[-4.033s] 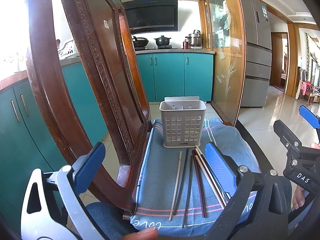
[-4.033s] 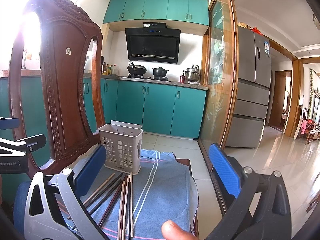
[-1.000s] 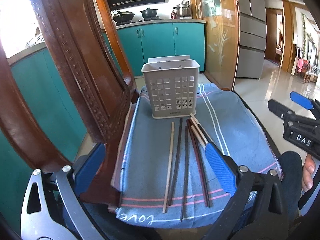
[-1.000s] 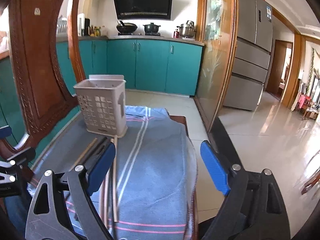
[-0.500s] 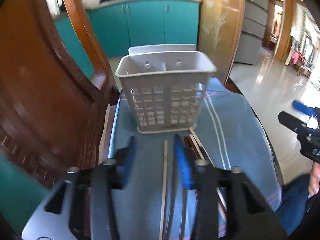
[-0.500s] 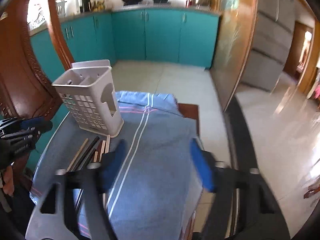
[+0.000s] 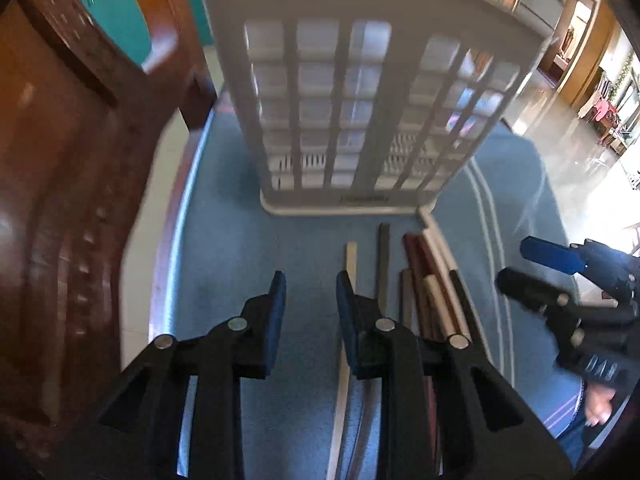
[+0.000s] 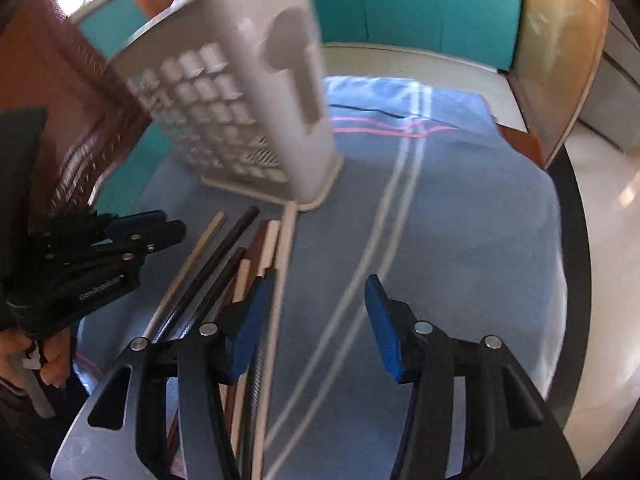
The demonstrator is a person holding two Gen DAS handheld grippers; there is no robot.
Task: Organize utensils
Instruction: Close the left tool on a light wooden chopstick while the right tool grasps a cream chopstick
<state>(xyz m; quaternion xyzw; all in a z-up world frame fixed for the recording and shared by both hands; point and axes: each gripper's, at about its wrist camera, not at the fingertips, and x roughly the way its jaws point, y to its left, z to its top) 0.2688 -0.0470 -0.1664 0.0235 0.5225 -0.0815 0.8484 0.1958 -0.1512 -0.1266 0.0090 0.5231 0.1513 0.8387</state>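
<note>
A white slotted utensil basket [image 7: 360, 92] stands upright on a blue cloth [image 7: 240, 240]; it also shows in the right wrist view [image 8: 248, 120]. Several chopsticks [image 7: 416, 280], pale, dark and reddish, lie side by side on the cloth in front of it [image 8: 236, 256]. My left gripper [image 7: 310, 300] hovers low over the cloth just left of the pale chopstick [image 7: 349, 276], jaws narrowed but apart, empty. My right gripper [image 8: 316, 312] is open and empty, its left finger over the rightmost chopsticks.
A carved dark wooden chair back [image 7: 72, 160] rises close on the left. The cloth covers the seat, with striped lines [image 8: 392, 208] running down it. Tiled floor [image 8: 608, 200] drops off to the right. Teal cabinets [image 8: 400, 4] stand behind.
Both grippers have moved forward and down toward the chopsticks and basket. The left gripper's jaws have narrowed a lot; the right gripper's have narrowed somewhat.
</note>
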